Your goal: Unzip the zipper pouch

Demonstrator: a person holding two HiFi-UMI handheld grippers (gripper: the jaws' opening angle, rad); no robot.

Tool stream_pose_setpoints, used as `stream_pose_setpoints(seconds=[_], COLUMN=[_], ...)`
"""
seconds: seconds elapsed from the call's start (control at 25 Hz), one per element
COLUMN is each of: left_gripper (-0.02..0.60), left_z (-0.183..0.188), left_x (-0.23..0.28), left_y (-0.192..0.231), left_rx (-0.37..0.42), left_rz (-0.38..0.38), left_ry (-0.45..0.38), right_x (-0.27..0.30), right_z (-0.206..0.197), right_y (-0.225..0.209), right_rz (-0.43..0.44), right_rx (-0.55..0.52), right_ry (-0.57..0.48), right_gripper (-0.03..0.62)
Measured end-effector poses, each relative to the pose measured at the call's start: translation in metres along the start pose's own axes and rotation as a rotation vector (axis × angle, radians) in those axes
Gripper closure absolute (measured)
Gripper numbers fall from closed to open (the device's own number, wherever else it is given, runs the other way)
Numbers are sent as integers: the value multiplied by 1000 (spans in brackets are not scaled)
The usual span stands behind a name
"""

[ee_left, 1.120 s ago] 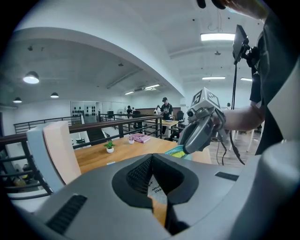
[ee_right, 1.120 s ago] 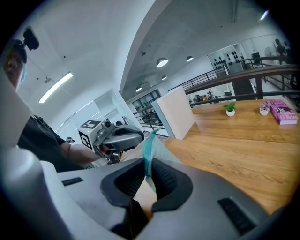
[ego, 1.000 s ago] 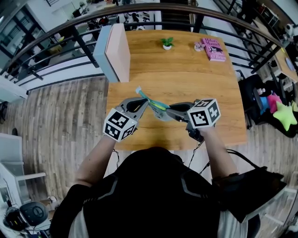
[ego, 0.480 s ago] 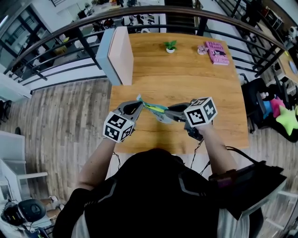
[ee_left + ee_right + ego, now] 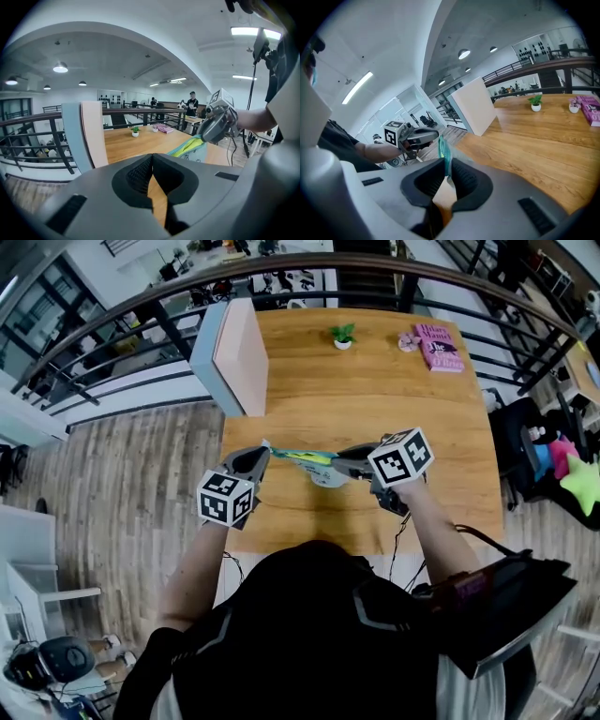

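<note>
A teal and yellow zipper pouch hangs stretched in the air between my two grippers, over the near part of the wooden table. My left gripper is shut on the pouch's left end; the zipper pull itself is too small to make out. My right gripper is shut on the pouch's right end. In the right gripper view the pouch rises edge-on from my right gripper toward the left gripper. In the left gripper view the pouch runs to the right gripper; my left gripper shows closed jaws.
A tall pale panel stands at the table's far left corner. A small potted plant and a pink book lie at the far edge. A curved railing runs behind. A chair with plush toys is at right.
My left gripper has moved left and down with the pouch's end, drawing the pouch out longer and flatter. The right gripper has sunk a little and kept its grip.
</note>
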State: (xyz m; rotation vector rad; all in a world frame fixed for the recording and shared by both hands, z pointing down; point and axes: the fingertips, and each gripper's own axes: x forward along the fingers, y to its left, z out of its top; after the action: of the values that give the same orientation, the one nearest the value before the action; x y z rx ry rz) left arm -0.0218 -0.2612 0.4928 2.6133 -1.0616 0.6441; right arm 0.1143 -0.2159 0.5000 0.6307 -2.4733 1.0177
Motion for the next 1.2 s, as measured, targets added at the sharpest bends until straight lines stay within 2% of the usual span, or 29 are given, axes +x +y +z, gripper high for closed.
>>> stream_pose_setpoints(seconds=[0.4, 0.52, 0.64, 0.76, 0.84, 0.92, 1.04, 1.2], left_gripper=[552, 552, 552, 552, 552, 552, 552, 552], left_z=[-17, -7, 11, 26, 37, 45, 27, -24], left_x=[25, 38, 54, 69, 77, 90, 108, 126], left_y=[-14, -21, -23, -23, -25, -28, -30, -40], left_rx=[-18, -44, -23, -4, -11, -6, -47, -68], left_rz=[14, 11, 5, 7, 17, 22, 13, 3], left_ry=[68, 46, 29, 24, -5, -25, 10, 110], right_x=[-1, -9, -19, -26, -32, -39, -34, -15], right_z=[-8, -7, 4, 17, 21, 24, 14, -31], right_y=[-39, -60, -80, -98, -109, -123, -141, -158], right_rz=[-27, -57, -85, -133, -167, -179, -172, -144], right_rx=[-11, -37, -51, -126, -218, -253, -227, -176], right_ry=[39, 29, -4, -25, -40, -71, -76, -2], right_gripper=[540, 540, 540, 540, 540, 540, 540, 540])
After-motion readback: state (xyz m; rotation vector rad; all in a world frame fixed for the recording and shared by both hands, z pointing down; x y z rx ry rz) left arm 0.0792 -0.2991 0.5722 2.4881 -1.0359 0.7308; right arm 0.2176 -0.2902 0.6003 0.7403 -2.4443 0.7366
